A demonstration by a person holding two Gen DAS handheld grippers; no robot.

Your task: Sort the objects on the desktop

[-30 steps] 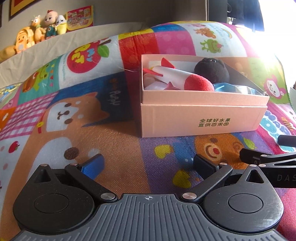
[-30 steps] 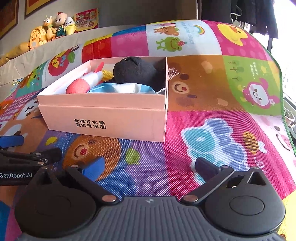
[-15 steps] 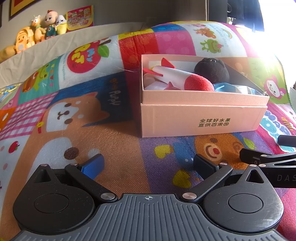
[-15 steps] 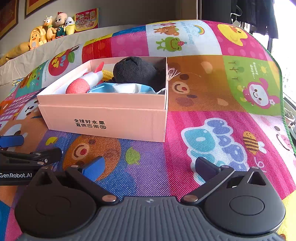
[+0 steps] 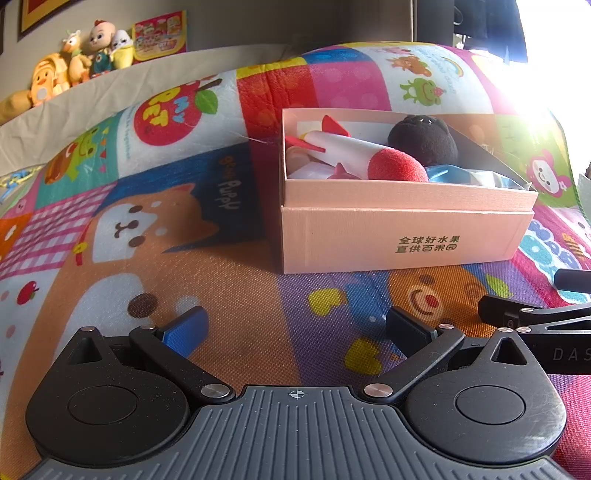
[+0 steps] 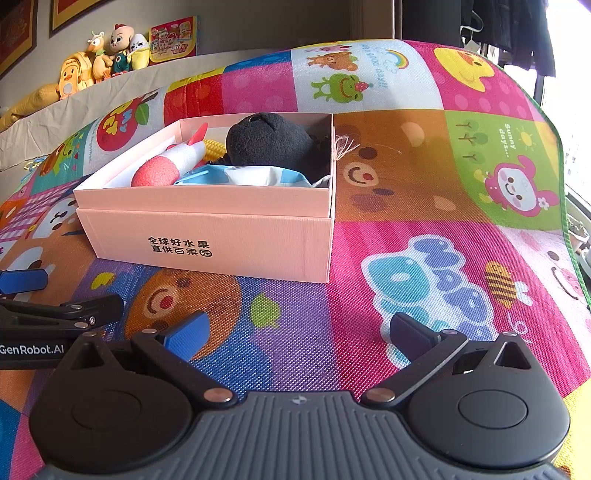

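A pink cardboard box (image 5: 399,240) (image 6: 221,236) stands on a colourful cartoon play mat. Inside lie a white toy rocket with a red foam nose (image 5: 369,157) (image 6: 173,164), a black plush toy (image 5: 424,138) (image 6: 273,140), a blue-and-white packet (image 5: 465,175) (image 6: 251,175) and something yellow (image 6: 216,147). My left gripper (image 5: 295,328) is open and empty, low over the mat in front of the box's left end. My right gripper (image 6: 295,332) is open and empty, in front of the box's right corner. Each gripper shows at the edge of the other's view.
The mat (image 6: 424,184) covers the whole surface and curves away at the far and right edges. Plush toys (image 5: 74,62) and a picture card (image 5: 159,35) sit on a ledge by the back wall. Bright window light washes out the right side.
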